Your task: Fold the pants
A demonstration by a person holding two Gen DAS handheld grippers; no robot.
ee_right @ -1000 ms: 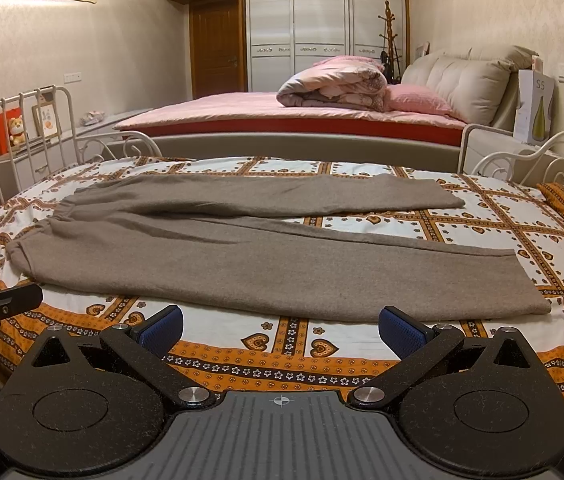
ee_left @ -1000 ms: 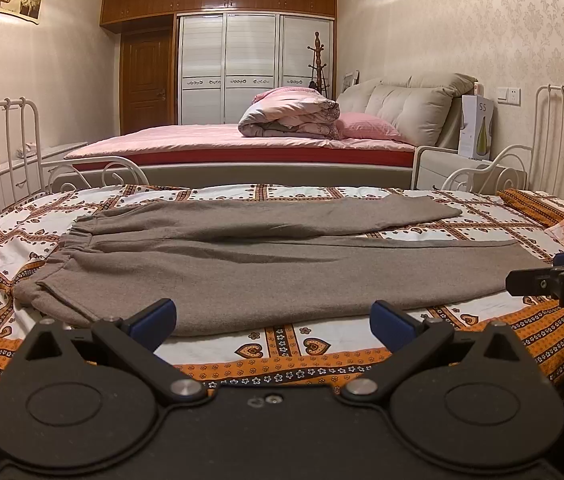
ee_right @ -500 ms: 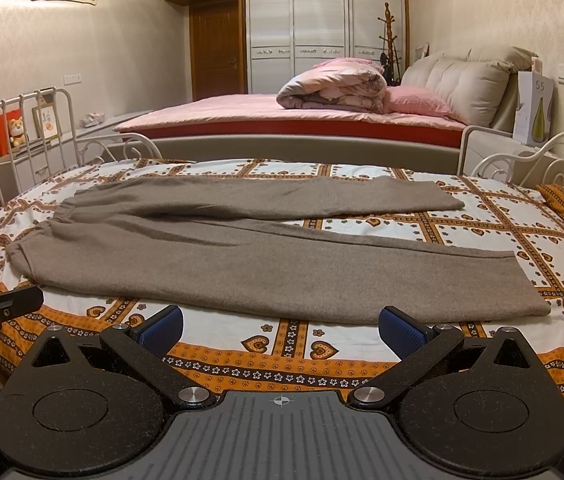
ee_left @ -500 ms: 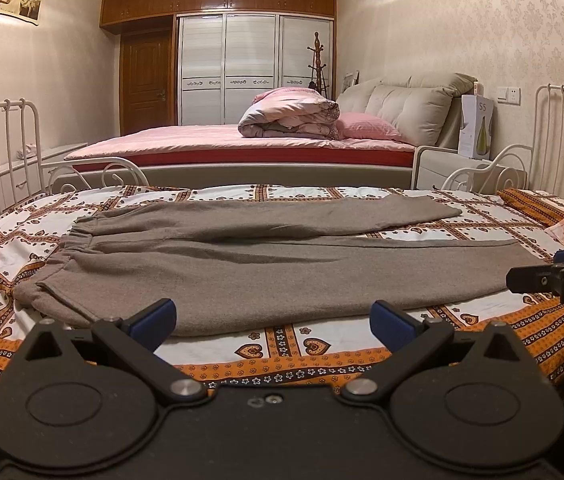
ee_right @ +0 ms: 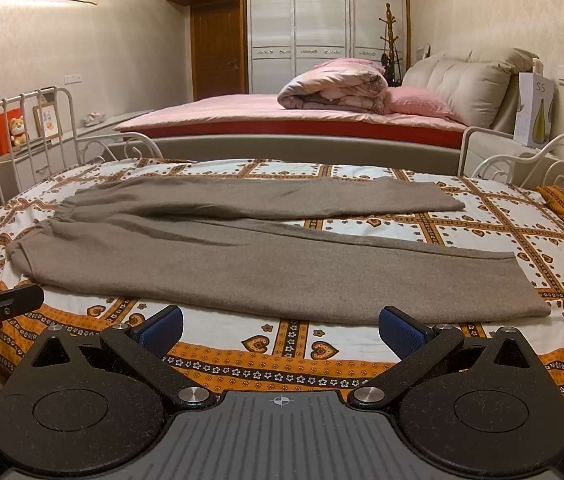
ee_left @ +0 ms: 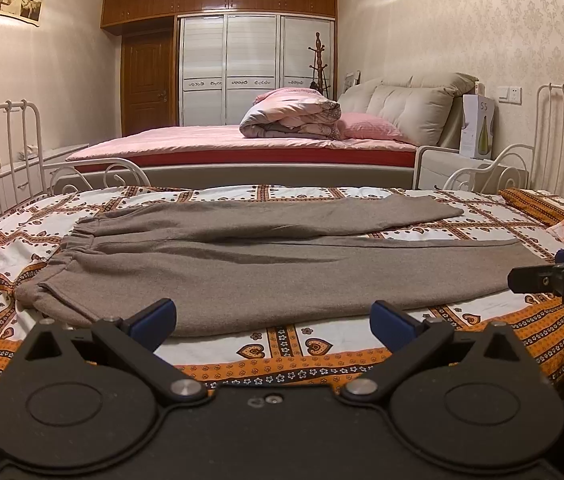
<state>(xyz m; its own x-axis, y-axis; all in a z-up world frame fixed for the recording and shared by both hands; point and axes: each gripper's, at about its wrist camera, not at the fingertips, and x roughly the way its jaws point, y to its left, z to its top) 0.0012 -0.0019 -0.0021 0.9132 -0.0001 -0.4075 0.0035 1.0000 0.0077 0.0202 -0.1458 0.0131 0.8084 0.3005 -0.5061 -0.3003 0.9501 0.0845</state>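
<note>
Two black handheld grippers with blue pads wait at the near edge of the bed, side by side, each aimed across the mattress. From where I stand, the left gripper (ee_left: 272, 320) has its jaws spread wide and nothing between them; its left pad sits just in front of the trouser hem without, as far as I can tell, touching it. The right gripper (ee_right: 280, 330) is equally wide and empty, hanging over the orange-and-white patterned bedsheet (ee_right: 282, 344), short of the cloth.

Beyond them lie the grey-brown woollen pants (ee_left: 266, 268), spread flat with the elastic waistband to the left and both legs running to the right, the nearer leg splayed away from the farther one. That layout looks deliberate: flat, with legs parted, so one leg can be lifted over the other. I judge that folding has not begun, and each gripper stands opposite its end of the near leg.

Farther back is a white metal bed rail (ee_right: 18, 120), then a pink bed carrying a rolled pink quilt (ee_right: 333, 90).
</note>
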